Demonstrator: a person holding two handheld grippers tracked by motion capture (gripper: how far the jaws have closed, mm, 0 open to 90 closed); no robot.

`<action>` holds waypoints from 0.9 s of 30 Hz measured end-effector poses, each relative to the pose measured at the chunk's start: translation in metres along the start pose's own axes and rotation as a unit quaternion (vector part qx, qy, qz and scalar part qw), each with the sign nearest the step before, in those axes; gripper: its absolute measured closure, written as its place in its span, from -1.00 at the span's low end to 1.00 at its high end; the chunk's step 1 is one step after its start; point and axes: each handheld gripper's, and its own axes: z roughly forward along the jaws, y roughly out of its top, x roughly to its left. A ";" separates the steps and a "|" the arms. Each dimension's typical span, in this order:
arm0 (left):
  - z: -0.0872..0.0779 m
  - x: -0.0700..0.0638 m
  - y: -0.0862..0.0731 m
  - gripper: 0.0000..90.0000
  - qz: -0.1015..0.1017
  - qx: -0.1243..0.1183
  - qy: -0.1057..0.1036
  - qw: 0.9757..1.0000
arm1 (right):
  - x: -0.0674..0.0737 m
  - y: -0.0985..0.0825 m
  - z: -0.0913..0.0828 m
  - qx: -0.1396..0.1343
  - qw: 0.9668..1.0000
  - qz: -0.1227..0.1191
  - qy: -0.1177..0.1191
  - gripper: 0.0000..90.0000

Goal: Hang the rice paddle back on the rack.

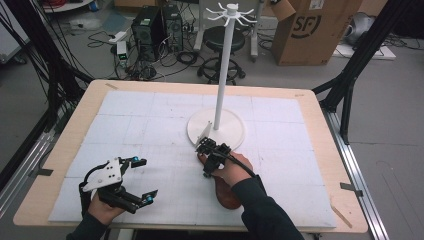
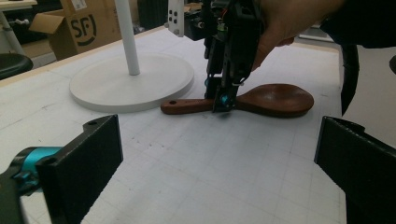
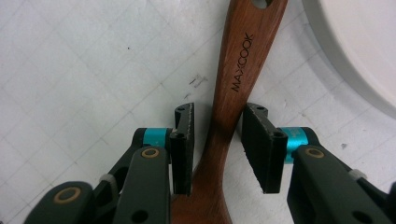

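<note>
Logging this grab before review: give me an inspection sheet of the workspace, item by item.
Surface: wooden table with white gridded mat, a few dark specks.
Job's things: brown wooden spoon lying flat on the mat, its holed handle end beside the round base of the white hook stand.
Clutter: nothing seen on the mat.
Grippers: right gripper straddles the spoon's handle, small gaps at both pads; left gripper open, nothing between its jaws.
Cables: black cable trails over the right hand; loose cables on the floor.
Surroundings: cardboard box, black stool, computer towers.
</note>
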 end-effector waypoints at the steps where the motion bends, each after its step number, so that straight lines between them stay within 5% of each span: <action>1: 0.000 0.000 0.000 -0.96 0.000 0.000 0.000 1.000 | 0.000 0.000 0.000 0.002 1.000 -0.002 -0.002 0.44; 15: 0.000 0.000 0.000 -0.96 0.002 0.001 0.000 1.000 | 0.006 0.006 0.002 0.021 1.000 0.000 -0.022 0.45; 27: 0.000 0.000 0.000 -0.96 0.000 -0.001 0.000 1.000 | 0.014 0.007 0.002 0.022 0.999 -0.024 -0.038 0.60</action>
